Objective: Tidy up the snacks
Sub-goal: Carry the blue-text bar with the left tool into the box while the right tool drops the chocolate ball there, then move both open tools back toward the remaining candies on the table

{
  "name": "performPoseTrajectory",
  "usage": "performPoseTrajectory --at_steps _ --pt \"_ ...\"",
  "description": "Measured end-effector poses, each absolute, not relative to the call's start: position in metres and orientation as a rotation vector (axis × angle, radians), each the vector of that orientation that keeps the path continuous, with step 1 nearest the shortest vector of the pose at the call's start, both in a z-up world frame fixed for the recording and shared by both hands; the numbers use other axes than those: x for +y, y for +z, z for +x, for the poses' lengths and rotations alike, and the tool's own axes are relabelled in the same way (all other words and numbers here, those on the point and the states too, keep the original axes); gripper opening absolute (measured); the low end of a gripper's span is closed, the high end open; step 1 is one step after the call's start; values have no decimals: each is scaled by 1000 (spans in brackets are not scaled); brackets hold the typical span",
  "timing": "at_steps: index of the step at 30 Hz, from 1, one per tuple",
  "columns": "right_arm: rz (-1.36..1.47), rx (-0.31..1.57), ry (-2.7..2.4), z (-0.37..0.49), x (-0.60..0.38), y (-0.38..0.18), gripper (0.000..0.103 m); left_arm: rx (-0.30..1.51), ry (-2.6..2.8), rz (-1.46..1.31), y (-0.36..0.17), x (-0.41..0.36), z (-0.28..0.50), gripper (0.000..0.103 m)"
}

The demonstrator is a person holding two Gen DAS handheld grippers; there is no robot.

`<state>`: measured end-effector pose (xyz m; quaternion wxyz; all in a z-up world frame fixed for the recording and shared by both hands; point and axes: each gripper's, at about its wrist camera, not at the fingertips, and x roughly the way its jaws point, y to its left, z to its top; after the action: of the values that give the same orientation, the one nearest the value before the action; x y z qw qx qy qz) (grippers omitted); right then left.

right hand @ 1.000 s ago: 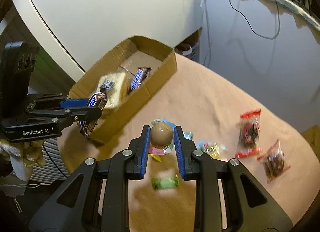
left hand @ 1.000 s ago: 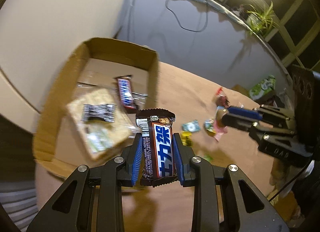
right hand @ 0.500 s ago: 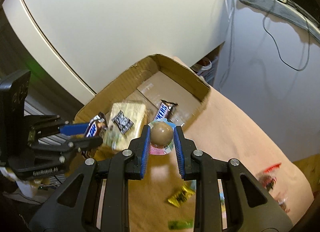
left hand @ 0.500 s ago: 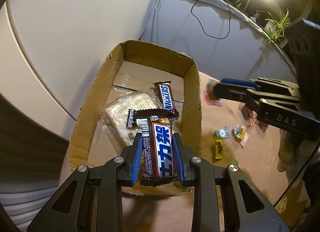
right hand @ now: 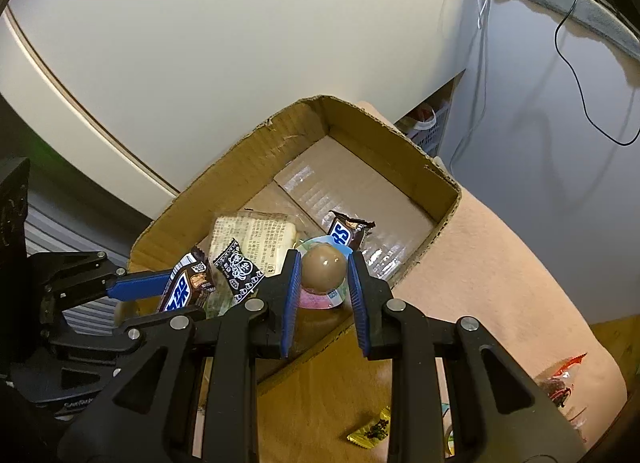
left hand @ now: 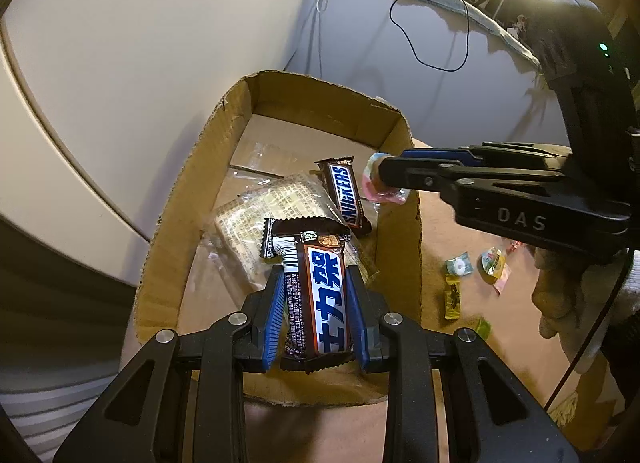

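Observation:
My left gripper is shut on a Snickers bar and holds it over the near end of the open cardboard box. My right gripper is shut on a brown jelly cup and holds it over the box's right wall. In the left wrist view the right gripper reaches in from the right with the cup. Inside the box lie a second Snickers bar and a clear pack of crackers. The left gripper's bar also shows in the right wrist view.
Loose small candies lie on the tan table right of the box. A yellow candy and red-edged snack bags lie near the right gripper. A white wall stands behind the box. A gloved hand holds the right gripper.
Both grippers have moved toward the box with their snacks still held. The right gripper has come from the table's candies to the box's right wall. The left gripper is now over the box.

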<state>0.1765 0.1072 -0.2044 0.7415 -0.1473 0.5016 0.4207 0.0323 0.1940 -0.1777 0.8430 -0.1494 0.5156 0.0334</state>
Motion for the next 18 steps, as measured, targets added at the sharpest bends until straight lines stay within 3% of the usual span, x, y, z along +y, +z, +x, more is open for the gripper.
performPoseTrajectory --at_steps 8,9,10,11,13,18 --pt "-332 1101 920 176 112 -208 29 1094 76 -308 -179 190 34 29" --pt "-331 1104 922 176 112 -208 30 1094 77 -308 -178 190 33 33" --pt "-331 1105 920 177 111 -208 38 1094 79 -308 -178 190 34 37" --pt "-334 1102 914 177 111 -208 53 1093 81 -308 -178 190 34 44" --pt "-328 1086 901 176 108 -205 64 1087 83 -308 -176 190 33 45" --pt "-311 1082 885 179 102 -200 67 1082 84 -316 -175 191 32 45"
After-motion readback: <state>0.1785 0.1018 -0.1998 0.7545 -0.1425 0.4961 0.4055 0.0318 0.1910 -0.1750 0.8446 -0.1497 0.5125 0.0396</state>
